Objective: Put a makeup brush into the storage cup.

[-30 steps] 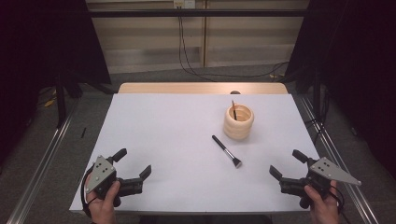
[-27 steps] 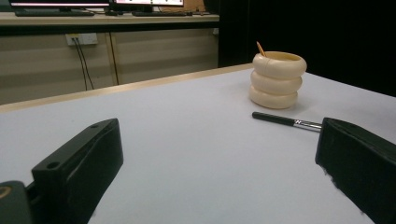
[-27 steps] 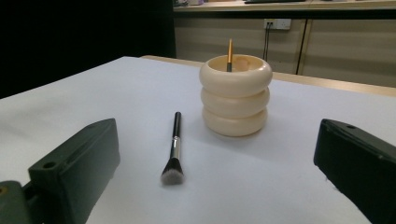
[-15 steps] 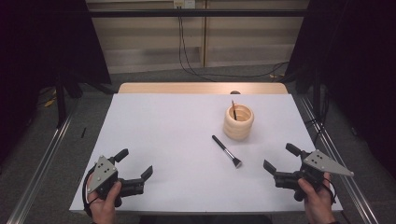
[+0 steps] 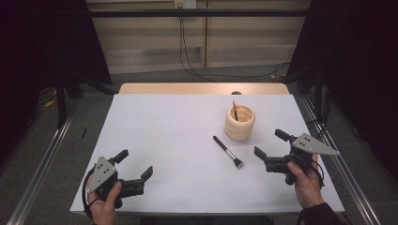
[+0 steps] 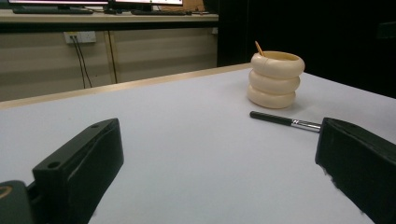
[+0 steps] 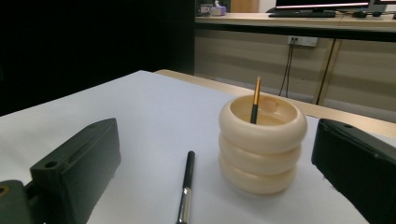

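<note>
Now we hold the left gripper (image 5: 135, 167) well to the left of the cup (image 5: 240, 123), low over the white table (image 5: 173, 126), its jaws spread wide and holding nothing. Next comes the brush (image 5: 227, 152), lying flat on the table just in front of the cup, untouched. Our right gripper (image 5: 271, 144) sits near the cup's right side, jaws likewise parted and empty, facing the brush.

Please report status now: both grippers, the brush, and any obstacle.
Left gripper open, idle. Right gripper open, facing brush. Brush flat on table, beside cream holder. Path clear.
</note>
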`<state>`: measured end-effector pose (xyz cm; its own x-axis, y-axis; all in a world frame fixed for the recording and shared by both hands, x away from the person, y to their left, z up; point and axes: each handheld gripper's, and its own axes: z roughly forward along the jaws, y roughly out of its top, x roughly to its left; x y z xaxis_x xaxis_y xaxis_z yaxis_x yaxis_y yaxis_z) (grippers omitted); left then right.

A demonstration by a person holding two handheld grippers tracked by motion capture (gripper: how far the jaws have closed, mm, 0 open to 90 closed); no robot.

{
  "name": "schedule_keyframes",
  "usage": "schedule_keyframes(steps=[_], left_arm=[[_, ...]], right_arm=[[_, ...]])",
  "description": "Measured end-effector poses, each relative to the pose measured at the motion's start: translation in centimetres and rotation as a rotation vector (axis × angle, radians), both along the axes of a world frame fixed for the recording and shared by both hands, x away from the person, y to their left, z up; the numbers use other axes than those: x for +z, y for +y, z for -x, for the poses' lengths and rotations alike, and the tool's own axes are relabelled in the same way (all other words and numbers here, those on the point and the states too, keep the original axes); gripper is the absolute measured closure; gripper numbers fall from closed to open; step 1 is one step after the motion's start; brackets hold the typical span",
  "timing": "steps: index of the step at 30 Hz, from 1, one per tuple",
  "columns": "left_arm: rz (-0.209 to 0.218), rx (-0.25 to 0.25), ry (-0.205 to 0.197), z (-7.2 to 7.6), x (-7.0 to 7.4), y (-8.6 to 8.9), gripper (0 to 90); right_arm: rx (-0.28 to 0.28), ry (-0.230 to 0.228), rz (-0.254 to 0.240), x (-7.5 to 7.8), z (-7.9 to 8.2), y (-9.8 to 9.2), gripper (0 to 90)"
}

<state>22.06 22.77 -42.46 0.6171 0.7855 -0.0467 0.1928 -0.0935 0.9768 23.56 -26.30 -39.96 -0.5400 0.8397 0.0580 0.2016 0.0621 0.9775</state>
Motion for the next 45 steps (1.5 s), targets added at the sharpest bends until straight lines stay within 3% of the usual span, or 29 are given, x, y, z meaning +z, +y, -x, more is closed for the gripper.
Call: schedule_keyframes(steps=[8,14,25,33,45], left_arm=[[-0.006,-0.005,0.0,-0.1,0.0,0.2,0.9],[-0.003,-0.003,0.001,-0.2,0.0,0.1,1.0],[-0.001,-0.004,-0.001,-0.2,0.0,0.2,1.0],[0.001,0.002,-0.003,-0.3,0.0,0.3,1.0],[-0.004,0.0,0.001,-0.2,0.0,0.1,1.0]], right_arm=[[-0.01,-0.01,-0.026,0.2,-2.2,1.3,2.5],[0.011,-0.012,-0.009,0.1,-3.6,1.9,2.5],[0.053,-0.02,0.022,1.4,-6.7,4.2,2.9],[0.069,0.002,0.038,1.6,-8.7,5.7,3.2],[0.123,0.158,0.151,1.3,-9.6,6.0,6.7]])
